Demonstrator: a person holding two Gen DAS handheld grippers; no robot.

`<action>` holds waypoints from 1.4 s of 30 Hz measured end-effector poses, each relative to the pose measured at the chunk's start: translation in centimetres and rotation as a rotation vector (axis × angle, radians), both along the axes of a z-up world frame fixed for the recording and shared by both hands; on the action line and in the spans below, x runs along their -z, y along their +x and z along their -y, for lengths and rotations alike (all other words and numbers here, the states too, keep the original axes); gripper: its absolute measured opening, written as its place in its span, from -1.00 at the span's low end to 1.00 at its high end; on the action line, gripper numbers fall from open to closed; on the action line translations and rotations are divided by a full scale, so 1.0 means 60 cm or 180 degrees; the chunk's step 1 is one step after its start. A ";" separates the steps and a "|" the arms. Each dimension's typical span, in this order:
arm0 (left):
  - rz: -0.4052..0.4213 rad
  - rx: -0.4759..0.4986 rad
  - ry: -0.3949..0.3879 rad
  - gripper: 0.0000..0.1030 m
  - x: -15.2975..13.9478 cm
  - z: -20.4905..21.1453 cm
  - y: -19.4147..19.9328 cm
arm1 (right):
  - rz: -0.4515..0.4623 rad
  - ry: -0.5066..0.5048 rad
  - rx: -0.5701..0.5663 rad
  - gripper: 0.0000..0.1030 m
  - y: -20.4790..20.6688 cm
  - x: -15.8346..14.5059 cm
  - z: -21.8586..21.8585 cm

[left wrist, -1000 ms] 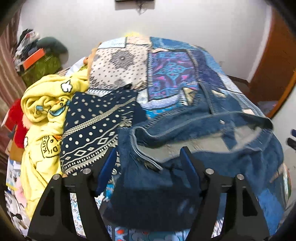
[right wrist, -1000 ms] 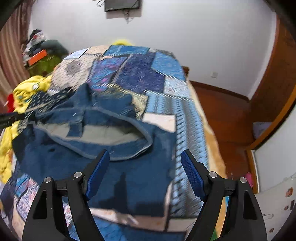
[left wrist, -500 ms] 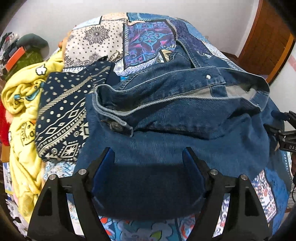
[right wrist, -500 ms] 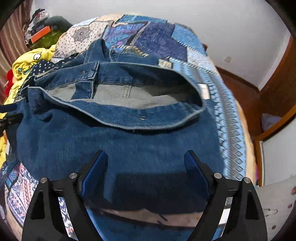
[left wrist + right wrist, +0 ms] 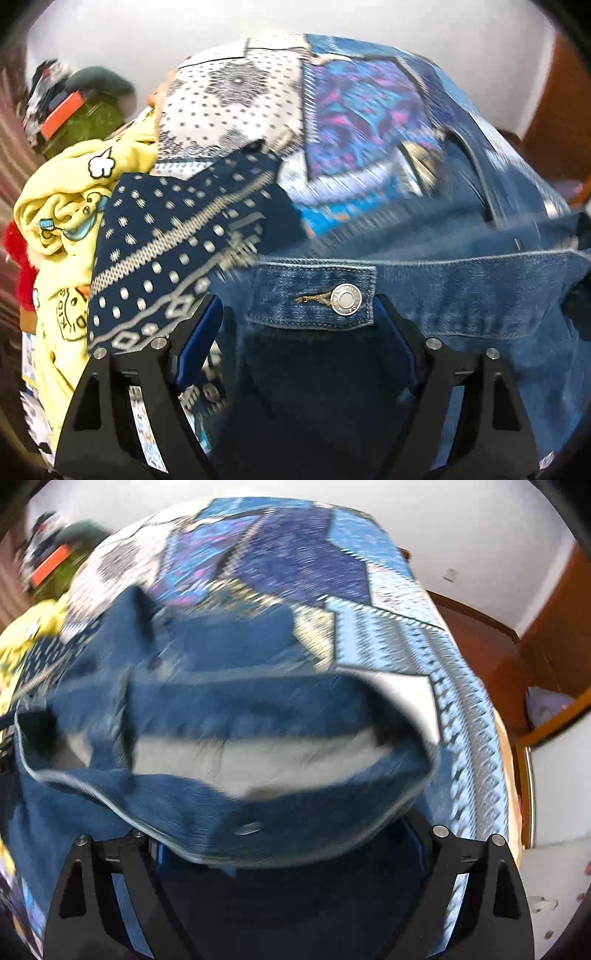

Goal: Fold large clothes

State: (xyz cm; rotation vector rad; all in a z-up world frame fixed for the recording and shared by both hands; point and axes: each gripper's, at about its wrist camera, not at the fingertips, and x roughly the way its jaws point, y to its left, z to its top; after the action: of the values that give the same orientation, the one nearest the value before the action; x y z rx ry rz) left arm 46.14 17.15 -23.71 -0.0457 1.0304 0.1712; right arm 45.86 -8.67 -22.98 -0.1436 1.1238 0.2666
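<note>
Two views are filled by the denim jeans [image 5: 461,295], spread on the patchwork bedspread [image 5: 351,110]. Compared with a second ago, the waistband button [image 5: 346,300] is now seen between the left gripper [image 5: 295,332] fingers, whose jaws are opening; nothing is pinched. The right gripper [image 5: 288,845] is likewise unclenched at the opposite waistband edge. Both point steeply downward, suggesting a waistband grasp is being prepared. Patterned navy cloth [image 5: 177,251] and a yellow garment [image 5: 62,206] lie beside.
</note>
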 end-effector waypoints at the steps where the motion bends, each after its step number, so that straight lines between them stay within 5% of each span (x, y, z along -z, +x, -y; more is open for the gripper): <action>1: 0.0001 -0.0075 -0.0052 0.59 -0.001 -0.012 0.010 | -0.0028 0.0012 0.0066 0.72 0.008 0.001 0.007; 5: 0.0069 -0.0255 -0.0117 0.61 -0.004 -0.046 0.024 | -0.0064 0.0150 0.0351 0.71 0.037 0.002 0.035; 8: 0.0171 -0.0363 -0.0042 0.61 -0.015 -0.053 0.018 | 0.0330 -0.0145 0.0676 0.71 0.032 -0.025 0.059; 12: 0.0401 -0.0593 0.0387 0.61 -0.056 -0.066 -0.003 | 0.0405 -0.0086 0.0804 0.71 0.025 -0.053 0.107; 22: 0.0490 -0.0087 -0.0139 0.61 -0.132 -0.049 -0.088 | 0.0469 0.0355 0.0285 0.75 -0.083 -0.106 0.079; 30: 0.0143 0.0453 0.0062 0.62 -0.057 0.019 -0.163 | 0.0238 0.0555 -0.0374 0.75 -0.154 -0.083 -0.040; 35: -0.0110 0.0183 0.0103 0.70 0.004 -0.019 -0.197 | 0.0123 0.0348 -0.0663 0.75 -0.174 -0.040 -0.099; 38: 0.0010 -0.0165 -0.0161 0.81 0.018 -0.067 -0.228 | 0.0153 0.0068 -0.0746 0.75 -0.184 -0.012 -0.110; 42: 0.0003 -0.0347 -0.0200 0.86 0.036 -0.098 -0.260 | 0.0230 0.0135 -0.0722 0.78 -0.190 -0.010 -0.081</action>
State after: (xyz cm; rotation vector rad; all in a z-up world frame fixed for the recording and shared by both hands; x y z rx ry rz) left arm 30.57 23.01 -25.86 -0.1592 1.0330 0.2377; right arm 34.46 -3.82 -22.40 -0.2417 1.0298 0.4834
